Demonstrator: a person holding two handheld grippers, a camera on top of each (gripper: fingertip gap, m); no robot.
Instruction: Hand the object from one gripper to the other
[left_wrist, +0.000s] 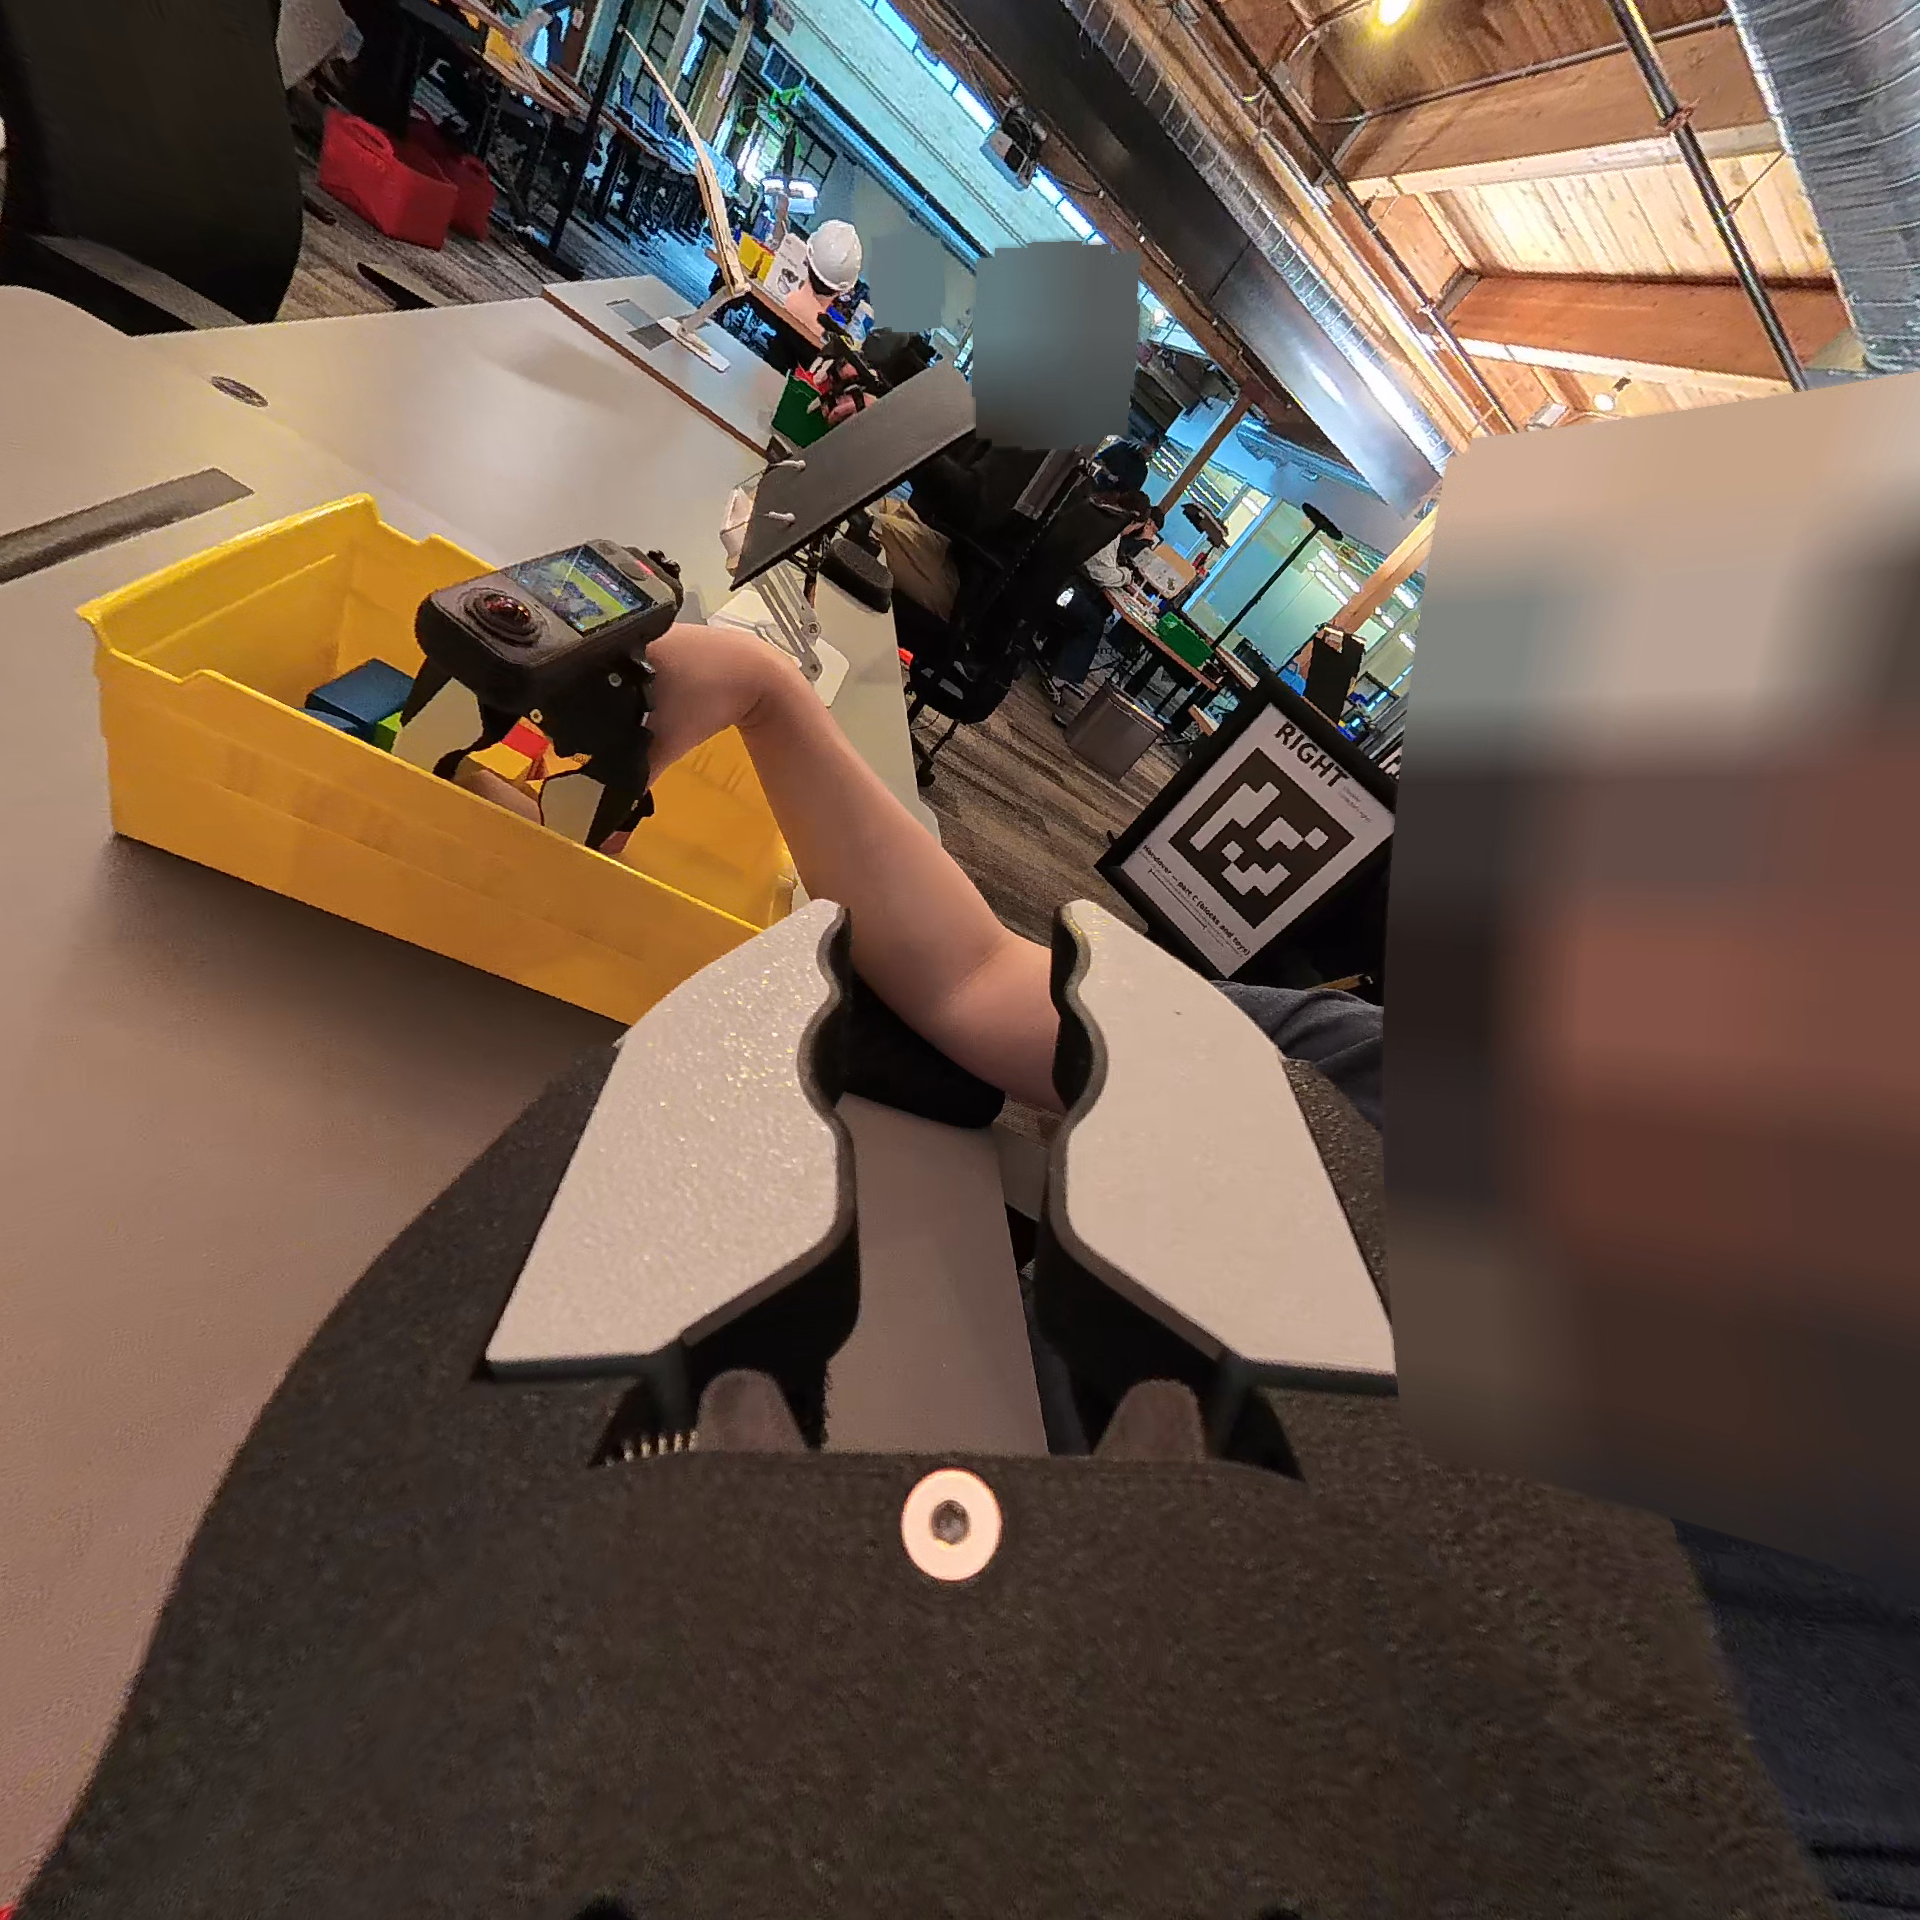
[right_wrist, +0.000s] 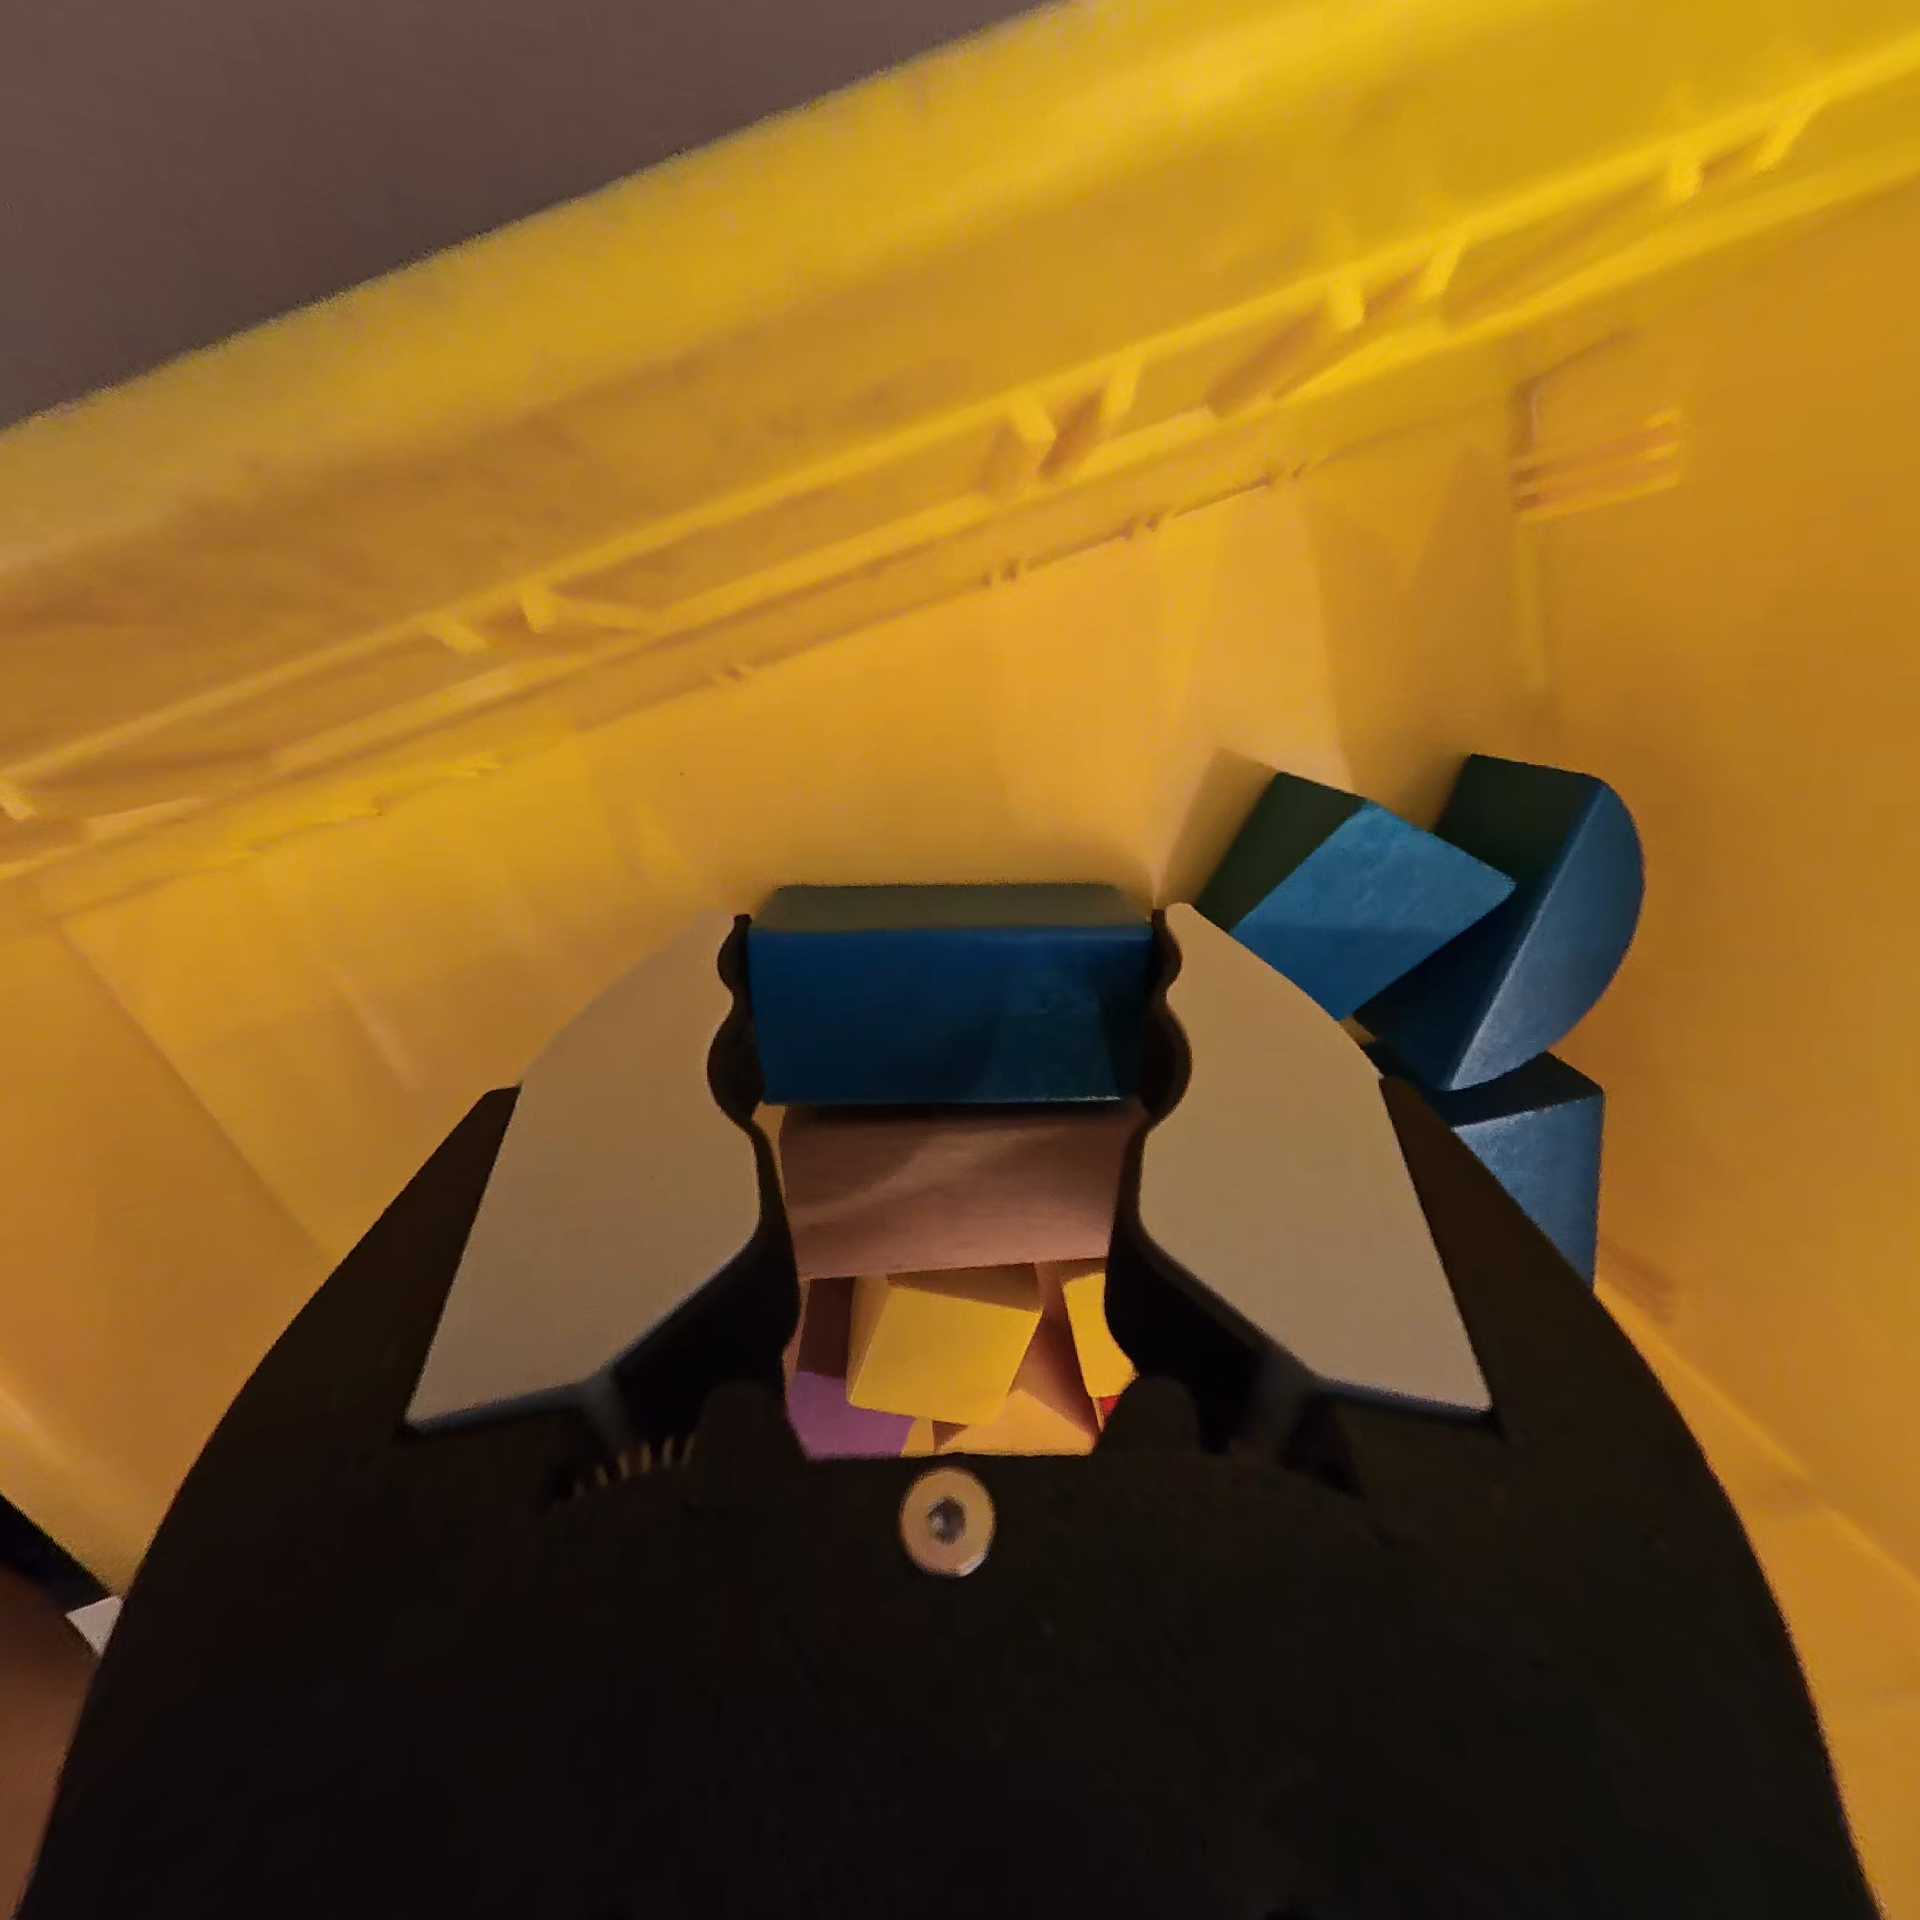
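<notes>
A yellow bin (left_wrist: 416, 883) stands on the grey table (left_wrist: 208, 1143) and holds several coloured wooden blocks. My right gripper (left_wrist: 540, 769) reaches down into it on a bare forearm (left_wrist: 862, 831). In the right wrist view the right gripper (right_wrist: 951, 925) has its jaws against both ends of a blue rectangular block (right_wrist: 951, 997), shut on it. The block lies just over a plain wooden block (right_wrist: 951, 1195). My left gripper (left_wrist: 951, 966) is open and empty, held over the table's near edge, well apart from the bin.
In the bin, a blue wedge (right_wrist: 1361, 904) and a blue half-round block (right_wrist: 1538, 935) lie right of the held block, against the bin wall (right_wrist: 935, 520). A yellow block (right_wrist: 935, 1351) lies nearer. A framed marker sign (left_wrist: 1257, 831) stands past the table edge.
</notes>
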